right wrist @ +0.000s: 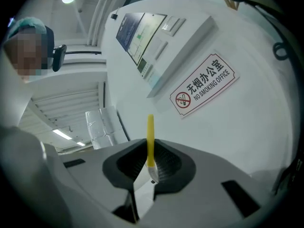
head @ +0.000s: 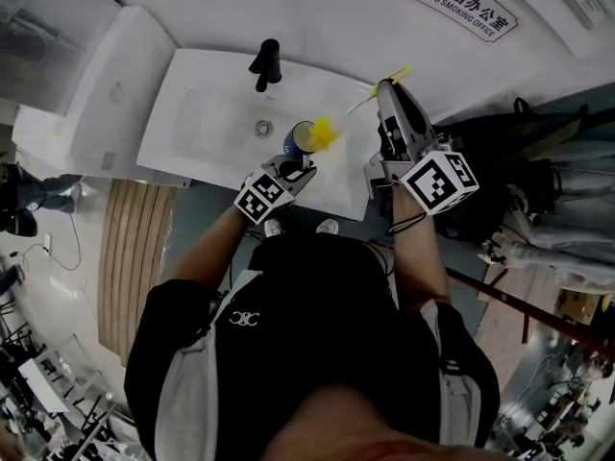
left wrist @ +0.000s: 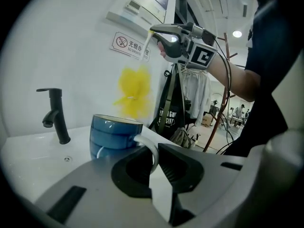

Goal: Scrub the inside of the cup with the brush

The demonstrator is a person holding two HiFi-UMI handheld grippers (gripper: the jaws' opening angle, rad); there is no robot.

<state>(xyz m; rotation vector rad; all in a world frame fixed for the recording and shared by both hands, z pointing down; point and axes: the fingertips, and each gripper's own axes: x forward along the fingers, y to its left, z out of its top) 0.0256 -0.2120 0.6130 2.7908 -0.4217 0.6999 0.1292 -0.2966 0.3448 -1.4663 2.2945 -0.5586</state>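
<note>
The scrubbing looks about to start or paused between strokes: the brush point(head: 325, 133) has its fuzzy yellow head hanging just over the mouth of the blue cup point(head: 301, 140), above the rim and not down inside it, as the left gripper view shows with the yellow head point(left wrist: 134, 91) over the cup point(left wrist: 114, 137). The left gripper point(left wrist: 156, 160) has its jaws drawn narrow on the cup's white handle point(left wrist: 151, 148), with the cup over the front right part of the white sink point(head: 197, 113), well clear of the black faucet point(head: 266, 62). The right gripper point(right wrist: 151, 163) is clamped on the brush's thin stem, whose yellow end point(right wrist: 150, 137) sticks up past the pads toward the wall with the no-smoking sign point(right wrist: 204, 84). The next move, as I judge it, calls for tipping the bristles down into the cup and working them round the wall while the left gripper holds the handle firm against the twisting. The cup's inside shows in no view, so how clean or wet it is cannot be told; the brush head is a blur, its pale stem is hard to follow between head and gripper, and whether the cup rests on the sink or is held just above it is unclear
</note>
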